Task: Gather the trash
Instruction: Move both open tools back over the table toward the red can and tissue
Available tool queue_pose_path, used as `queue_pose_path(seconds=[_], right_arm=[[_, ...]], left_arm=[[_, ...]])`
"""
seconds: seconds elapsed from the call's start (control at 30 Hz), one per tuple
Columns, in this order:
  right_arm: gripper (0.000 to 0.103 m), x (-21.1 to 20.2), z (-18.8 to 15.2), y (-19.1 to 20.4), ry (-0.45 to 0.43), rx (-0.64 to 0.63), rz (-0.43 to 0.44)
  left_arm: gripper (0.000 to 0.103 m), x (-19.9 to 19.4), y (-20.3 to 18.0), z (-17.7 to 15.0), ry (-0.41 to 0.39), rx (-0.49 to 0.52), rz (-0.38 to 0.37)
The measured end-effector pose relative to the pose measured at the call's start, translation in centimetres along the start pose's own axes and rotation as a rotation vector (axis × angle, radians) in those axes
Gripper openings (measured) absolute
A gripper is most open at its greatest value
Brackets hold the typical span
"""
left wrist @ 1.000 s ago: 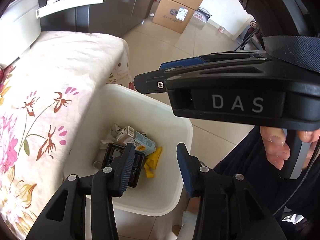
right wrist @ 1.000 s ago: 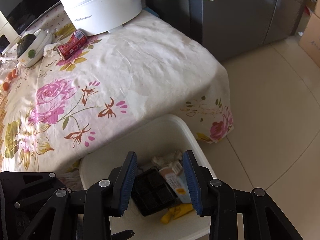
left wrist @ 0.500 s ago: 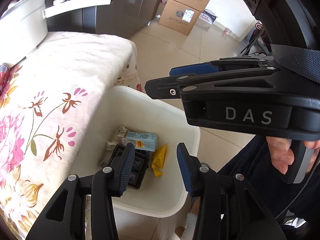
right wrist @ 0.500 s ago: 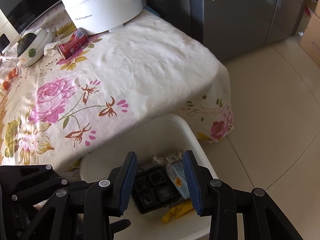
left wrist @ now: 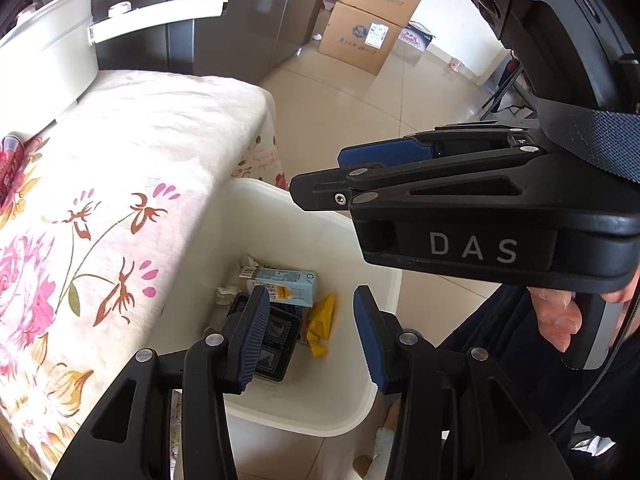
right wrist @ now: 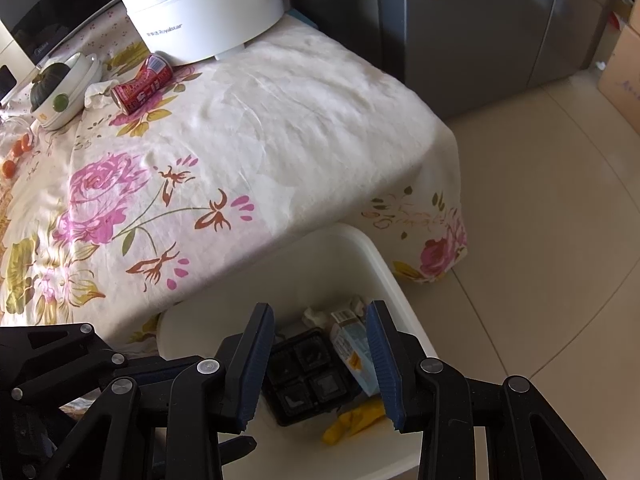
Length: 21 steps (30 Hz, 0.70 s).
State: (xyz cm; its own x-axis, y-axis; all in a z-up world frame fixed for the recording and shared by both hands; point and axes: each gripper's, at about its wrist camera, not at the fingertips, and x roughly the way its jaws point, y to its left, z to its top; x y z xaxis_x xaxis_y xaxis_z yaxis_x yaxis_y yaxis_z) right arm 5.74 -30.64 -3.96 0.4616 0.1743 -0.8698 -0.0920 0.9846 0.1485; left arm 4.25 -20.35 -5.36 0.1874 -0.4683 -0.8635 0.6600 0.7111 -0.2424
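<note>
1. Hovering over the white bin (right wrist: 394, 280), which stands on the floor just beside the flowered surface (right wrist: 280, 112), both grippers point down into it.
2. The bin already holds a black tray (right wrist: 306, 376), a pale blue carton (left wrist: 286, 286), a yellow wrapper (left wrist: 320, 320) and crumpled paper.
3. The left gripper (left wrist: 306, 336) and the right gripper (right wrist: 320, 364) each have their fingers spread with nothing between them, so a drop-off step looks finished.
4. A red can (right wrist: 142, 84) lies on its side near the white pot (right wrist: 200, 12), well apart from the bin, with a crumpled tissue (right wrist: 96, 94) beside it.
5. Next, I judge, one gripper must reach across the surface and close on the can across its round body.
</note>
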Motion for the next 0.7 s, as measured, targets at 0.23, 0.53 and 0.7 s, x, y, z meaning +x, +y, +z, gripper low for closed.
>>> queue_pose_path(seconds=[0.23, 0.53, 0.7], right_arm=[[0.045, 0.2, -0.1, 0.2, 0.008, -0.005, -0.001], [0.046, -0.1, 0.3, 0.7, -0.002, -0.012, 0.009], [0.047, -0.8, 0.9, 1.1, -0.033, -0.001, 0.011]], left_arm=[[0.046, -0.2, 0.1, 0.1, -0.009, 0.002, 0.02], [0.046, -1.0, 1.2, 0.6, -0.036, -0.021, 0.038], [0.046, -2.2, 2.2, 1.0, -0.071, -0.046, 0.059]])
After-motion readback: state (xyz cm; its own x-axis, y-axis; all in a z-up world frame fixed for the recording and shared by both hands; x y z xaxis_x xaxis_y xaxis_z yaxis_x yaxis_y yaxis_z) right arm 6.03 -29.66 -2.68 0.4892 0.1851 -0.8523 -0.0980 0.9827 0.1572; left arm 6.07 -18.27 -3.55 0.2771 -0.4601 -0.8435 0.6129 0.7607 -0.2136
